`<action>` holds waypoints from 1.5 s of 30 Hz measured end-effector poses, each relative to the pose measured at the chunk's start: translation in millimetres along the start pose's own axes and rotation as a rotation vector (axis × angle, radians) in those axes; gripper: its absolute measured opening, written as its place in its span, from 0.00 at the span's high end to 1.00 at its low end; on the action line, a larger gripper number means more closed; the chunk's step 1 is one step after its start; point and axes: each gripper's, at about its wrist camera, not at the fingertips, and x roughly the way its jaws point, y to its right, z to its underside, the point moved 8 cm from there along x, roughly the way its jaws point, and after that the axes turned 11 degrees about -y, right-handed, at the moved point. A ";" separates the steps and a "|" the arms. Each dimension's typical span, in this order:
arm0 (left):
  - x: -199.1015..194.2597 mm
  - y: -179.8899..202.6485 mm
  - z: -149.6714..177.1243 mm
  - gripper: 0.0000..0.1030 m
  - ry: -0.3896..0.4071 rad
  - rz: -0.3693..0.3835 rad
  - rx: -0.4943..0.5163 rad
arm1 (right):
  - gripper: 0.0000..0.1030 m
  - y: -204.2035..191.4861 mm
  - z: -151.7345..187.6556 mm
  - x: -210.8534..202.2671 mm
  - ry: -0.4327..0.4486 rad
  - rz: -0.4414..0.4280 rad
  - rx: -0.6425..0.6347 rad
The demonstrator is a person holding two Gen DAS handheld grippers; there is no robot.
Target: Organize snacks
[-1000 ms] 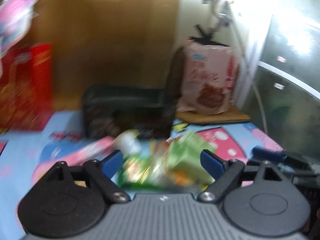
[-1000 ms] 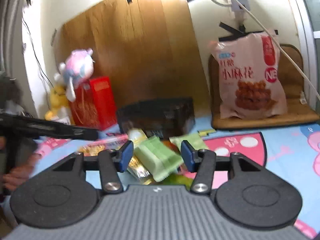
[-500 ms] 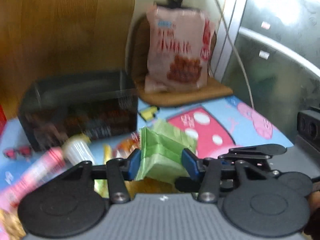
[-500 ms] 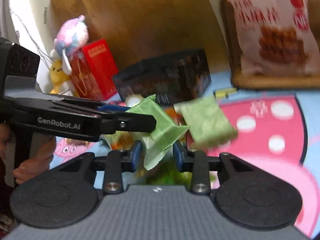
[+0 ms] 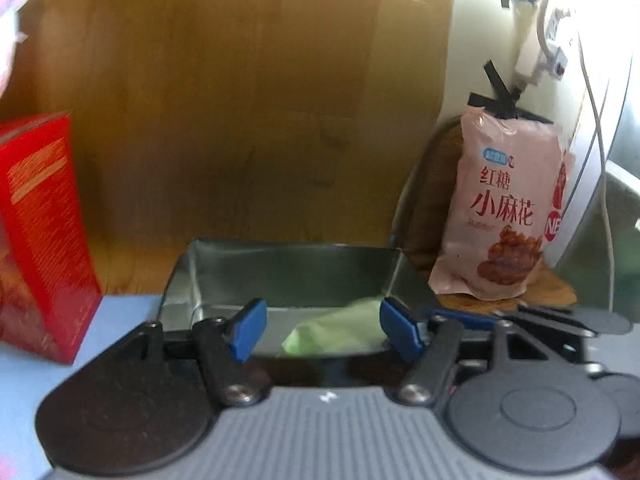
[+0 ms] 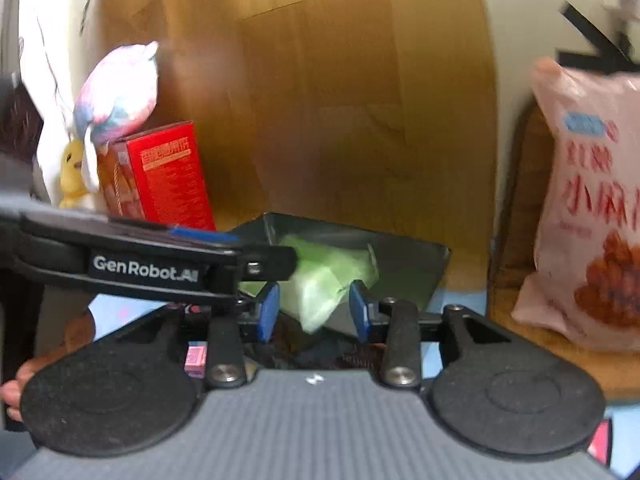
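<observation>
A dark open box point(image 5: 288, 268) stands on the blue mat, also in the right wrist view point(image 6: 404, 268). A green snack packet point(image 5: 340, 332) lies inside it, blurred. My left gripper point(image 5: 324, 330) is open above the box's near rim, the packet between and past its fingers. My right gripper point(image 6: 314, 310) is open over the box; green packets point(image 6: 324, 276) sit between its pads, untouched by either as far as I can tell. The left gripper's body point(image 6: 140, 260) crosses the right wrist view from the left.
A red carton point(image 5: 44, 236) stands left of the box, with plush toys point(image 6: 116, 92) by it. A big pink snack bag point(image 5: 504, 216) leans on a brown cushion at the right. A wooden panel fills the back. Cables hang at the far right.
Both grippers carried green packets from the snack pile up to the dark box. Both were shut on packets half a second ago and now stand open, with the packets in the box.
</observation>
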 end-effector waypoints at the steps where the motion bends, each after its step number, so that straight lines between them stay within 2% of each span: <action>1: -7.7 -2.9 6.5 0.37 0.006 0.017 -0.014 | 0.60 -0.8 6.5 -9.0 0.007 -0.034 0.024; 3: -26.8 -6.3 25.8 0.37 0.011 0.088 -0.039 | 0.56 0.1 27.3 -28.1 0.010 -0.097 0.073; 4: -32.5 -2.6 33.5 0.37 -0.004 0.120 -0.040 | 0.50 -0.2 39.4 -37.7 0.006 -0.119 0.094; 5: -35.5 2.0 43.5 0.37 -0.022 0.145 -0.029 | 0.49 0.0 53.6 -45.4 -0.002 -0.132 0.114; 7: -35.2 14.6 61.1 0.38 -0.070 0.195 -0.001 | 0.33 -5.1 80.7 -57.3 -0.029 -0.147 0.139; 8: -33.6 21.4 66.8 0.38 -0.094 0.220 0.017 | 0.28 -10.0 94.9 -62.5 -0.038 -0.149 0.136; 9: -29.5 30.2 74.9 0.38 -0.118 0.239 0.045 | 0.15 -16.0 108.1 -65.4 -0.050 -0.135 0.122; 11: -17.1 44.3 85.1 0.41 -0.162 0.219 0.082 | 0.10 -27.8 125.6 -61.2 -0.085 -0.087 0.082; 12: -11.7 50.1 93.3 0.47 -0.184 0.206 0.091 | 0.11 -35.1 134.3 -55.3 -0.119 -0.073 0.058; 13: -8.3 52.8 99.2 0.57 -0.200 0.205 0.092 | 0.14 -40.4 139.3 -50.5 -0.145 -0.067 0.039; 15: -13.1 51.0 106.2 0.66 -0.186 0.178 0.086 | 0.31 -55.7 139.6 -47.5 -0.121 -0.013 -0.047; 16: -19.7 49.3 108.5 0.67 -0.180 0.173 0.070 | 0.47 -59.7 137.6 -47.2 -0.117 0.040 -0.077; 17: -28.2 45.2 110.6 0.67 -0.167 0.182 0.052 | 0.47 -63.5 134.9 -49.1 -0.109 0.071 -0.096; 20: -62.1 31.4 123.0 0.69 -0.125 0.217 -0.014 | 0.47 -79.1 135.1 -67.1 -0.074 -0.030 -0.110; 25: -100.0 18.2 162.9 0.68 -0.113 0.221 -0.062 | 0.47 -112.9 160.5 -74.1 -0.138 -0.144 -0.216; 27: -104.5 10.8 173.5 0.59 -0.121 0.206 -0.066 | 0.45 -118.1 165.1 -70.9 -0.163 -0.174 -0.243; 28: -106.3 8.1 179.1 0.49 -0.121 0.189 -0.068 | 0.42 -119.4 168.6 -68.6 -0.173 -0.174 -0.257; 29: -107.2 3.6 182.6 0.45 -0.122 0.181 -0.067 | 0.40 -119.3 171.8 -66.6 -0.182 -0.158 -0.270; 30: -106.2 1.4 184.7 0.45 -0.126 0.182 -0.073 | 0.39 -118.1 174.6 -65.0 -0.188 -0.141 -0.282; 31: -104.4 -0.9 186.1 0.45 -0.134 0.191 -0.081 | 0.39 -117.7 176.8 -64.7 -0.185 -0.133 -0.288; 33: -96.7 -4.4 189.0 0.51 -0.161 0.220 -0.097 | 0.39 -118.1 179.0 -65.3 -0.166 -0.133 -0.291; 34: -91.2 -3.2 189.7 0.67 -0.183 0.242 -0.103 | 0.49 -118.1 179.0 -65.5 -0.160 -0.140 -0.290; 35: -89.7 -3.3 188.9 0.67 -0.181 0.246 -0.113 | 0.52 -119.1 177.0 -65.1 -0.155 -0.155 -0.287; 37: -92.9 -3.3 176.2 0.67 -0.156 0.238 -0.105 | 0.57 -121.8 173.0 -71.9 -0.134 -0.160 -0.299; 39: -100.6 -5.0 152.6 0.67 -0.101 0.237 -0.084 | 0.58 -121.6 153.4 -77.1 -0.084 -0.133 -0.325; 43: -100.5 -8.7 78.1 0.66 0.034 0.196 -0.037 | 0.59 -101.8 87.0 -75.3 0.022 -0.130 -0.279; 45: -85.4 -15.2 43.7 0.66 0.066 0.166 -0.038 | 0.60 -87.0 49.2 -61.2 0.051 -0.110 -0.257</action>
